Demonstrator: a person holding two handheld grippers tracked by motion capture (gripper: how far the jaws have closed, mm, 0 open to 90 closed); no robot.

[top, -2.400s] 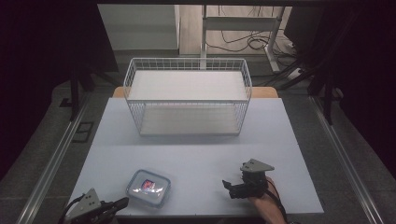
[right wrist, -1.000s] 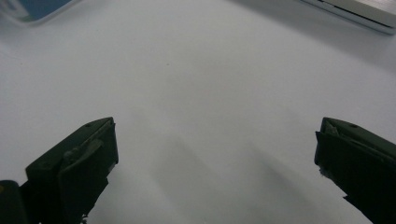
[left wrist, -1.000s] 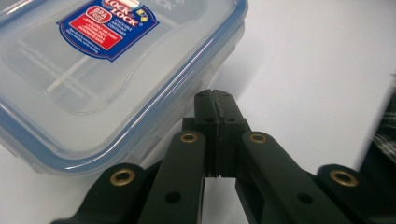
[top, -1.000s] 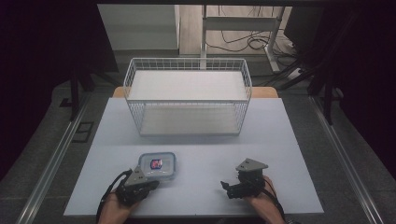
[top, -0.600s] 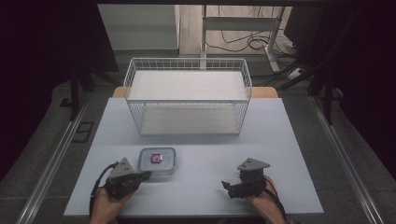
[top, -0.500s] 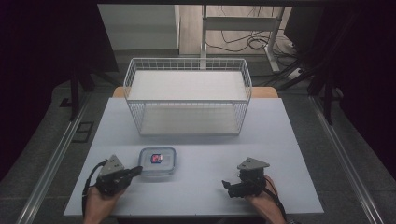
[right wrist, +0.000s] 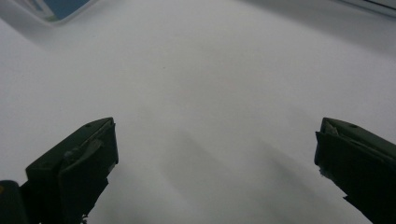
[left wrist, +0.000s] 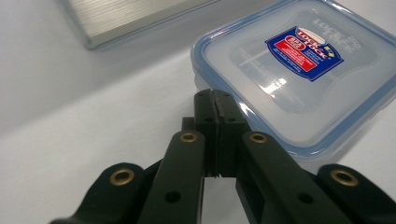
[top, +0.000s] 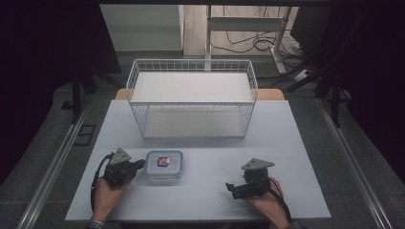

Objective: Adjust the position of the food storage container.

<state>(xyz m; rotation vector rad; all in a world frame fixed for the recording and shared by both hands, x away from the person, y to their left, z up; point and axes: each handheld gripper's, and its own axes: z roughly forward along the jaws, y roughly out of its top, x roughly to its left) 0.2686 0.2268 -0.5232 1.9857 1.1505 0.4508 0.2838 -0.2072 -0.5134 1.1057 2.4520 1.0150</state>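
Observation:
A clear square food container (top: 164, 165) with a blue-rimmed lid and a red and blue label lies on the white table, left of centre near the front. My left gripper (top: 139, 164) rests just left of it, shut with nothing between its jaws. In the left gripper view the closed tips (left wrist: 216, 100) sit at the container's (left wrist: 299, 70) near edge; whether they touch it is unclear. My right gripper (top: 229, 187) lies at the front right, open, with bare table between its jaws (right wrist: 215, 154).
A white wire basket (top: 193, 98) stands at the back middle of the table (top: 296, 143). A grey metal bar (left wrist: 130, 21) crosses the top of the left gripper view. Rails run along both sides of the table.
The container has gone from the front left edge up to its present spot. My left gripper has drawn back to the left of it with its jaws shut. The right gripper has stayed put.

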